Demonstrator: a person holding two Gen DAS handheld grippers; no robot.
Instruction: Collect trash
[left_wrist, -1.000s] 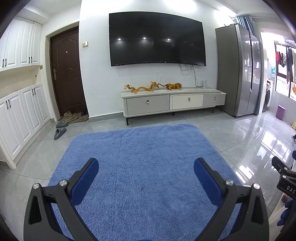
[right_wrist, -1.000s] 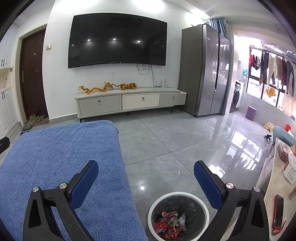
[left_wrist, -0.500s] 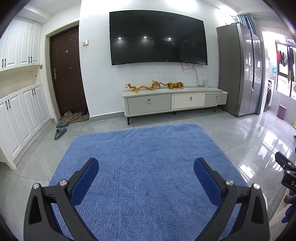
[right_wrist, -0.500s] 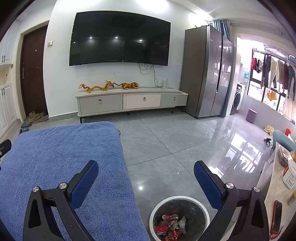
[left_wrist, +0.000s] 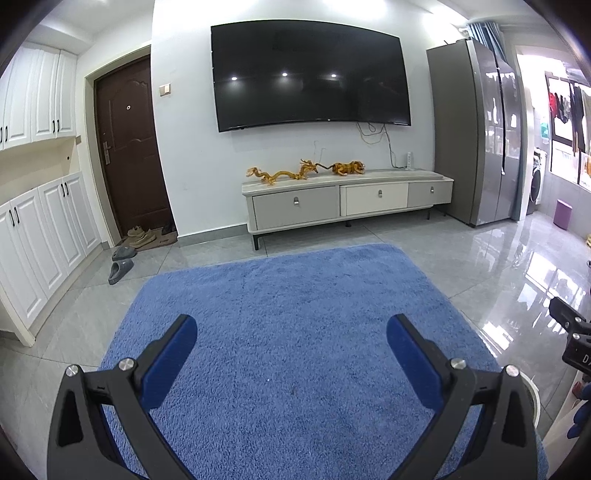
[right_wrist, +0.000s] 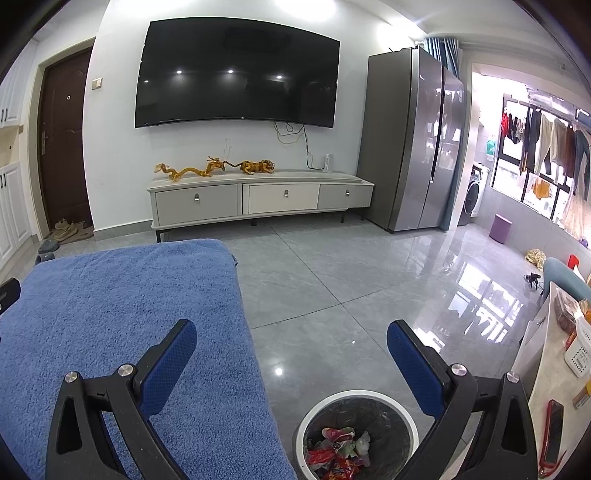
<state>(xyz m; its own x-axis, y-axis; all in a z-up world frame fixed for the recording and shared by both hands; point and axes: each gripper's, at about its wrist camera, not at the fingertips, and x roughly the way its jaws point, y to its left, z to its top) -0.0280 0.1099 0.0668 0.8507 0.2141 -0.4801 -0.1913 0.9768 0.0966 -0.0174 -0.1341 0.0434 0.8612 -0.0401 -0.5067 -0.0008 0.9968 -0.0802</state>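
A white-rimmed trash bin (right_wrist: 408, 417) with a dark liner stands on the grey floor below my right gripper (right_wrist: 291, 339). Crumpled red and pale wrappers (right_wrist: 338, 448) lie in its bottom. The right gripper is open and holds nothing. My left gripper (left_wrist: 291, 338) is open and empty too, held above the blue rug (left_wrist: 295, 314). A sliver of the bin's rim (left_wrist: 533, 400) shows at the right edge of the left wrist view, next to part of the right gripper's body. No loose trash shows on the rug or floor.
A low TV cabinet (right_wrist: 258, 199) with golden figurines stands against the far wall under a large TV (right_wrist: 236, 72). A grey fridge (right_wrist: 413, 140) is on the right. A white table edge (right_wrist: 554, 369) with a phone and basket lies at the far right. Slippers (left_wrist: 120, 269) sit near the door.
Both views have tilted up slightly, so the room sits lower in the frames. The bin shows a little more in the right wrist view. Both grippers stay open.
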